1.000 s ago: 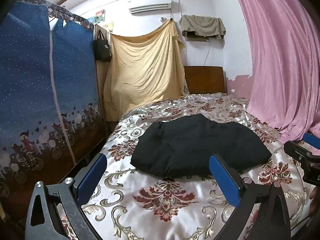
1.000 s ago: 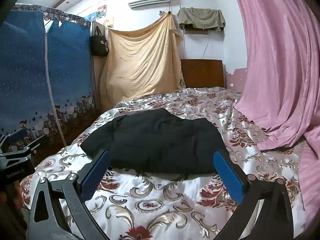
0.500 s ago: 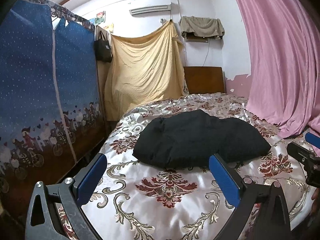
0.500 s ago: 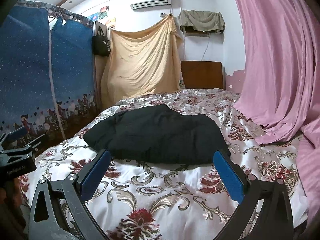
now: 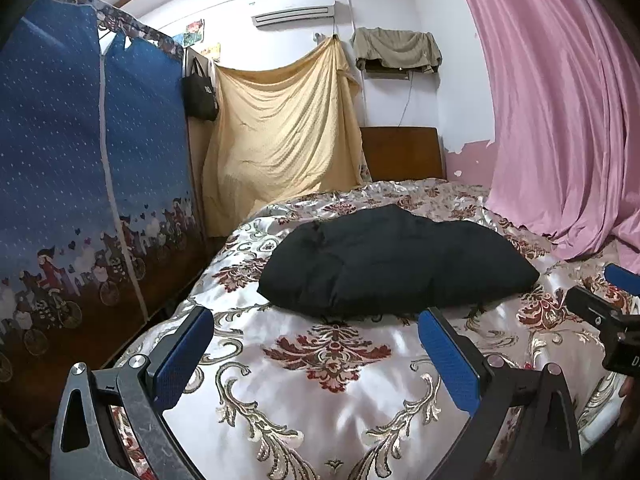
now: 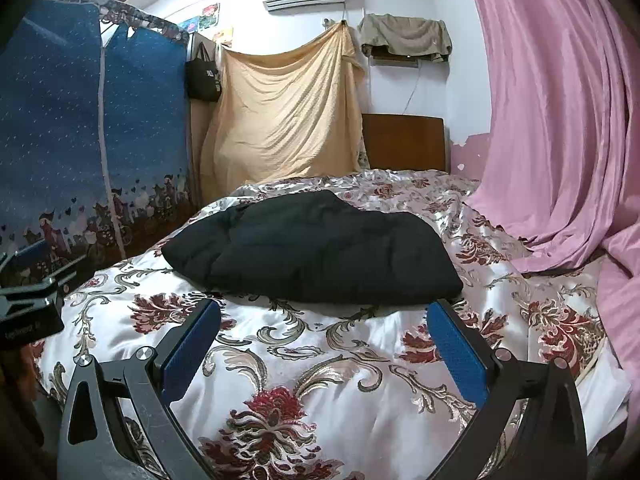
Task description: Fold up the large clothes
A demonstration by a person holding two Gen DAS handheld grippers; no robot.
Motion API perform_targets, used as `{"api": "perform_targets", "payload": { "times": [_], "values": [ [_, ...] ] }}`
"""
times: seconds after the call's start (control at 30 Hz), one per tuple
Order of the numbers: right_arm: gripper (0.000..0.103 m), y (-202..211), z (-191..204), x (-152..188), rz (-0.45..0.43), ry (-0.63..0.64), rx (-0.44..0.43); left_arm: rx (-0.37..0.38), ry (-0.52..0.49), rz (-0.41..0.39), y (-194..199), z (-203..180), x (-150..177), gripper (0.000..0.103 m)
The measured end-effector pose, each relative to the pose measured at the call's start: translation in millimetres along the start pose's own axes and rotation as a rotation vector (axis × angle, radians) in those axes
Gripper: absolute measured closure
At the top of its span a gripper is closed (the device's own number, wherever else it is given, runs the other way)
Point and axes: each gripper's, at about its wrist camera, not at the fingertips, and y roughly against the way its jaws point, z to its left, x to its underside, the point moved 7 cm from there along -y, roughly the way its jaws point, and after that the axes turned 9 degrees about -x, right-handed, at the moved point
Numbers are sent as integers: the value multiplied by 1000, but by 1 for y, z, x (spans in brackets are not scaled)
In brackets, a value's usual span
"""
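Black coat lay folded on the bed, both tongs off it.

I held the left gripper (image 5: 316, 350) and right gripper (image 6: 324, 344) wide and empty, short of the coat (image 5: 394, 260), which sat mid-quilt (image 5: 320, 392) beside the pink curtain (image 5: 560, 120).

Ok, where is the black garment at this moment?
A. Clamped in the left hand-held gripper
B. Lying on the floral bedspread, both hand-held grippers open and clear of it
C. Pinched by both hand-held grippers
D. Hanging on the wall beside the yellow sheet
B: the black garment lies bunched on the floral bedspread, with the left hand-held gripper and right hand-held gripper open, short of it.
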Motion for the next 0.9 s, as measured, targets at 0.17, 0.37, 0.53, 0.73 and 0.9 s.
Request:
{"api": "perform_targets", "payload": {
  "times": [0.17,0.37,0.53,0.73,0.9],
  "values": [
    [2,-3,-2,3,7,-7,2,5,-2,9,0,-2,3,0],
    [2,-5,-2,5,13,-9,-1,8,0,8,-1,-2,4,0],
    [2,-6,-2,5,15,-8,-3,9,-4,9,-1,-3,5,0],
    [2,-5,-2,6,15,-7,-3,8,-7,6,0,-3,4,0],
    [2,-6,-2,5,12,-9,-3,8,-7,4,0,-3,4,0]
  ]
}}
